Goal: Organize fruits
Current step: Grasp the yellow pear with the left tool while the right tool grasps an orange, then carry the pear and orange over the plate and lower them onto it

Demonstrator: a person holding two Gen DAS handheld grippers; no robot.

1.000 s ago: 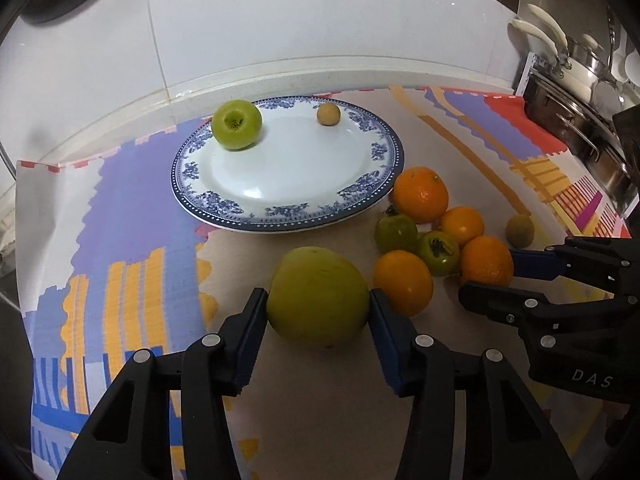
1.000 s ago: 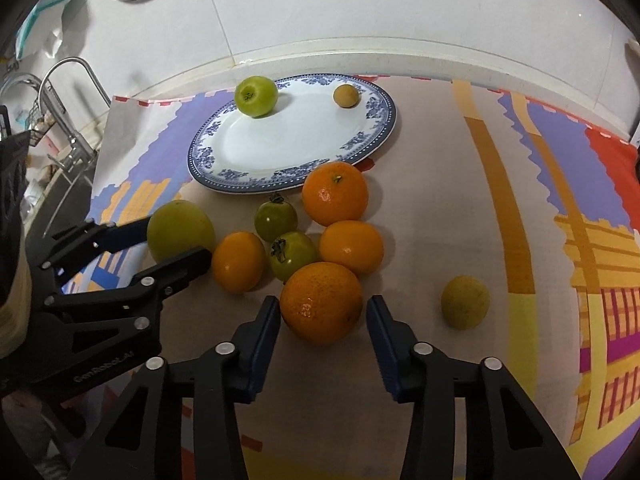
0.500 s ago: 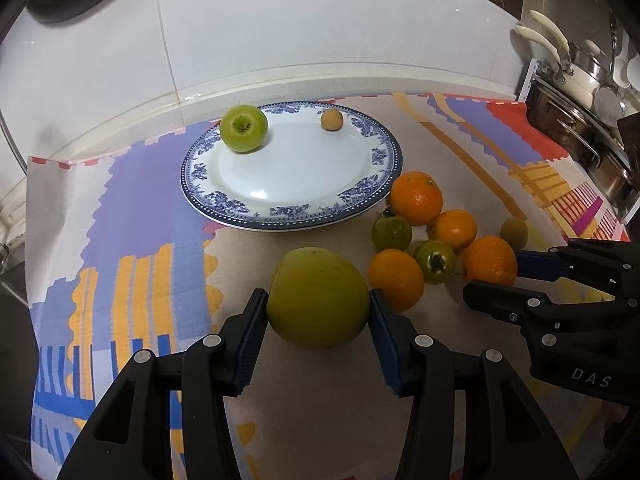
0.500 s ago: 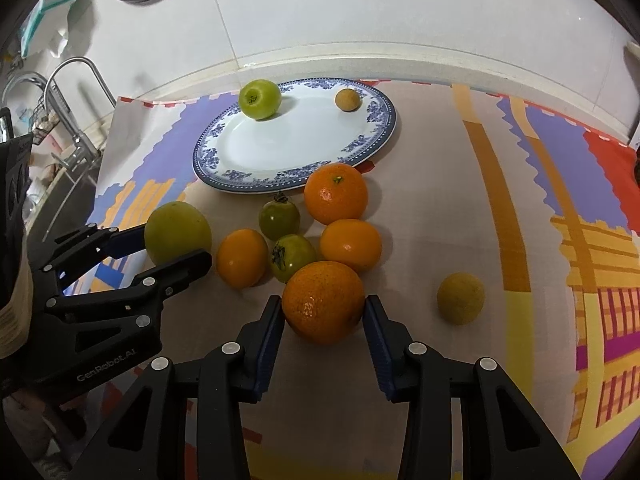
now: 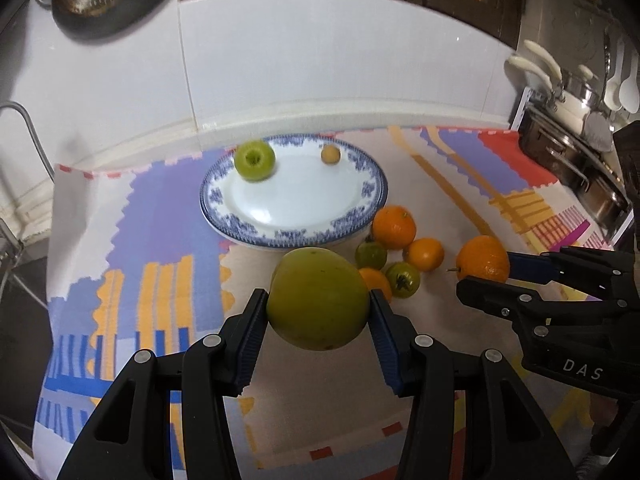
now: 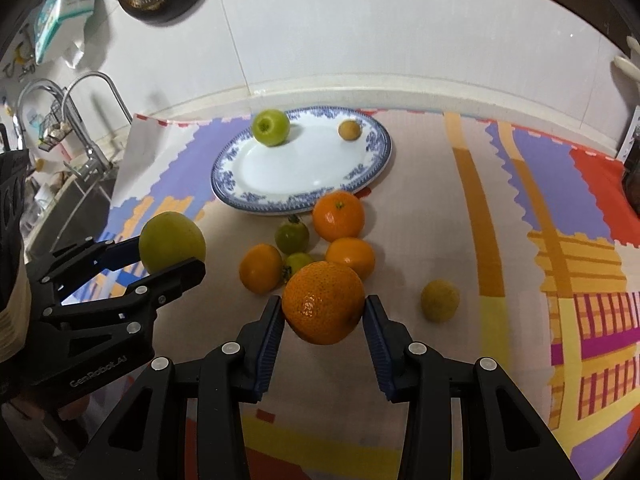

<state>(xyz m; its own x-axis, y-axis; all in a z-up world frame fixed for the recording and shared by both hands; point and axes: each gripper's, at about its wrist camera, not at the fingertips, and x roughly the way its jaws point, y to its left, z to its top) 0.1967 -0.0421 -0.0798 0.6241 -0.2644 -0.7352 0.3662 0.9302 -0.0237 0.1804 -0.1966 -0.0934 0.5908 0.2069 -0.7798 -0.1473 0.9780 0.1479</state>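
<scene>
Left gripper [image 5: 318, 316] clamps the green pomelo [image 5: 318, 298], right gripper [image 6: 323, 320] the orange [image 6: 323, 302]; both now lifted clear of the table [image 6: 400, 208], plate-bound.

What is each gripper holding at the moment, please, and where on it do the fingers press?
The left gripper clamps the big yellow-green fruit across its widest part. The right gripper clamps an orange by its opposite sides.

Left gripper [image 5: 318, 316] clamping large yellow-green fruit [image 5: 318, 304] above patterned mat [image 5: 132, 216].
Beyond, blue-rimmed plate [image 5: 248, 232] with green apple [image 5: 255, 160]; right gripper [image 5: 486, 269] gripping orange [image 5: 482, 258].
</scene>
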